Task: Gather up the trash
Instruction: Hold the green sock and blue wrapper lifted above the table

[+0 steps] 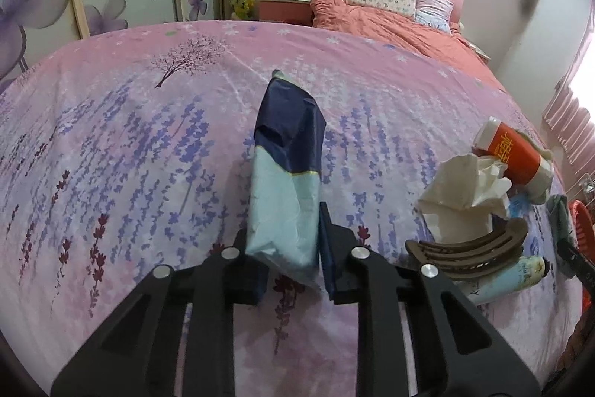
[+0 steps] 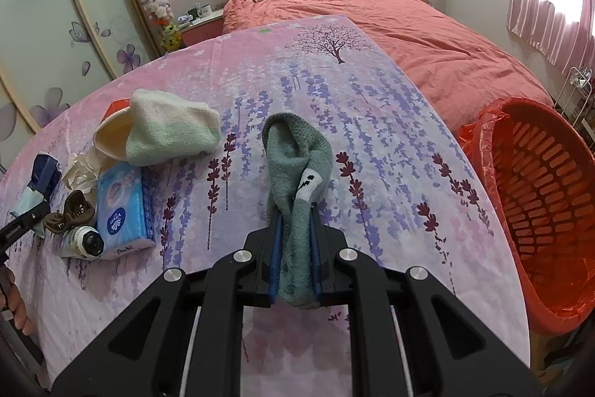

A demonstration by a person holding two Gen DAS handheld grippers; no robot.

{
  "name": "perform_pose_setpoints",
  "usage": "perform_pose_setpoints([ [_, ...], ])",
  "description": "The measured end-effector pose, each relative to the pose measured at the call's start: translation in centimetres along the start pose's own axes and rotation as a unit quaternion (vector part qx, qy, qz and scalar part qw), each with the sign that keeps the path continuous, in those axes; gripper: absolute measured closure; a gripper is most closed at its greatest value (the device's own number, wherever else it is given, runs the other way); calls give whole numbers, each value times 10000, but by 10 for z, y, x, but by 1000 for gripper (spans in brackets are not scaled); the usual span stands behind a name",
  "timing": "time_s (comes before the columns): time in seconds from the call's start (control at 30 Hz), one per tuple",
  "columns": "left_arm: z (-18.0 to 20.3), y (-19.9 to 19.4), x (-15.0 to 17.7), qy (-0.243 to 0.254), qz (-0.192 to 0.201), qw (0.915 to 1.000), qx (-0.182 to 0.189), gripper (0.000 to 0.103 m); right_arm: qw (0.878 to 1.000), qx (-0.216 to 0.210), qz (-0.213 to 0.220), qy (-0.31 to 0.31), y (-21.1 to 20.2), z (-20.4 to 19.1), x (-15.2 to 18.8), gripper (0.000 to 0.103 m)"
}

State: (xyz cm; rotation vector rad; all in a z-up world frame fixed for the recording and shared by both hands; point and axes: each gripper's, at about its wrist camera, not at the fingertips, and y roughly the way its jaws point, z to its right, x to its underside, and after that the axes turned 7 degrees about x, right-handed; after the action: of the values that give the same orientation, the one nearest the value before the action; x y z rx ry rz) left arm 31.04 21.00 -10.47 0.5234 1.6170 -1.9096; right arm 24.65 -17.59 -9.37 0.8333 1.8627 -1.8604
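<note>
My left gripper (image 1: pixel 288 248) is shut on a dark blue and pale blue wrapper (image 1: pixel 286 166), held over the pink flowered cloth; the wrapper also shows at the left edge of the right wrist view (image 2: pixel 37 185). My right gripper (image 2: pixel 295 240) is shut on a grey-green sock (image 2: pixel 299 173), held above the cloth. An orange-red basket (image 2: pixel 539 211) lined with a red bag stands at the right of the table. Crumpled tissue (image 1: pixel 468 188) lies at the right in the left wrist view, and it also shows in the right wrist view (image 2: pixel 80 170).
On the cloth lie an orange tube (image 1: pixel 513 151), a brown hair claw (image 1: pixel 468 248), a pale blue tube (image 1: pixel 509 278), a blue tissue pack (image 2: pixel 121 207) and a white towel (image 2: pixel 171 129). A bed (image 2: pixel 409 25) with an orange cover is behind.
</note>
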Motion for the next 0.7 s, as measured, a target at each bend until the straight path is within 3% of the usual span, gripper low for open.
perform_pose_setpoints([
  [0.43, 16, 4, 3, 261, -72, 9986, -444, 80, 10000, 65, -1, -63, 1, -3, 1, 89],
  [0.7, 11, 3, 4, 148, -50, 9994, -324, 80, 9999, -114, -18, 82, 2, 2, 1, 89],
])
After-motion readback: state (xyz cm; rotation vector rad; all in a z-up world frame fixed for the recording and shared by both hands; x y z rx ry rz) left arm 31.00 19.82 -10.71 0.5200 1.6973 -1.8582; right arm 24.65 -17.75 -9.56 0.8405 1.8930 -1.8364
